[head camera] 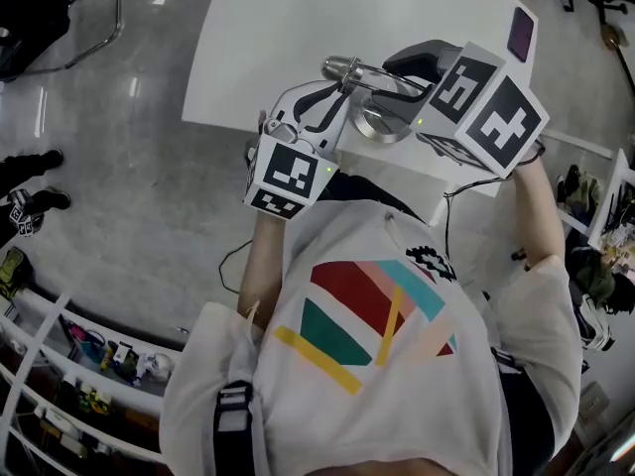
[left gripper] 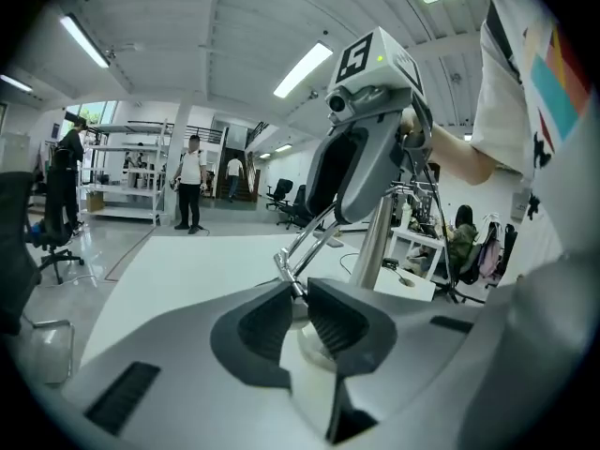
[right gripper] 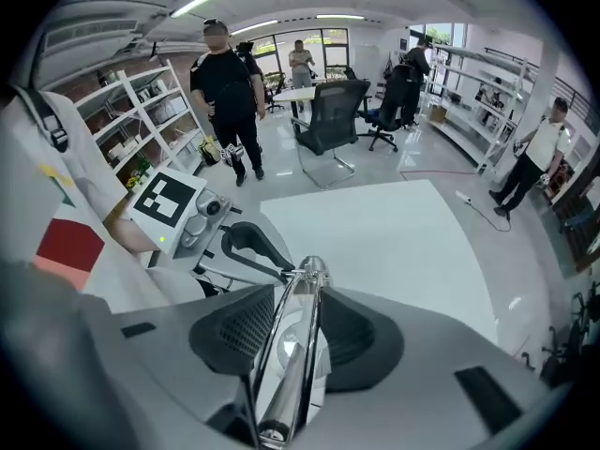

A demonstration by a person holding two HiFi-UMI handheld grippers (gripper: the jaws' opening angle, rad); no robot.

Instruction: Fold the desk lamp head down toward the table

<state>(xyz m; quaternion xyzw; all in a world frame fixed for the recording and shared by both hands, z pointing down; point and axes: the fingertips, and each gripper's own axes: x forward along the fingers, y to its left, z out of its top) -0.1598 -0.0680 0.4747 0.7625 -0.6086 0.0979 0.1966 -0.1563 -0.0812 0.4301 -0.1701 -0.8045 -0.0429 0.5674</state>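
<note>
The chrome desk lamp stands on its round base (head camera: pixel 382 124) near the white table's (head camera: pixel 298 28) front edge. Its arm (right gripper: pixel 292 364) runs lengthways between the pads of my right gripper (right gripper: pixel 300 319), which points steeply down and is shut on it. The arm's top end (head camera: pixel 342 67) juts out toward my left gripper (head camera: pixel 332 92). In the left gripper view, thin chrome rods (left gripper: pixel 309 247) come down from the right gripper (left gripper: pixel 366 157) to the tips of my left gripper (left gripper: pixel 298 284), whose jaws are nearly together and pinch the rods' end. The lamp head is hidden.
A small purple item (head camera: pixel 520 33) lies at the table's far right corner. A chair frame (head camera: pixel 89 18) stands on the floor to the left. People (right gripper: pixel 225 82) and an office chair (right gripper: pixel 328 125) are farther off. Shelving (right gripper: pixel 141 129) lines the wall.
</note>
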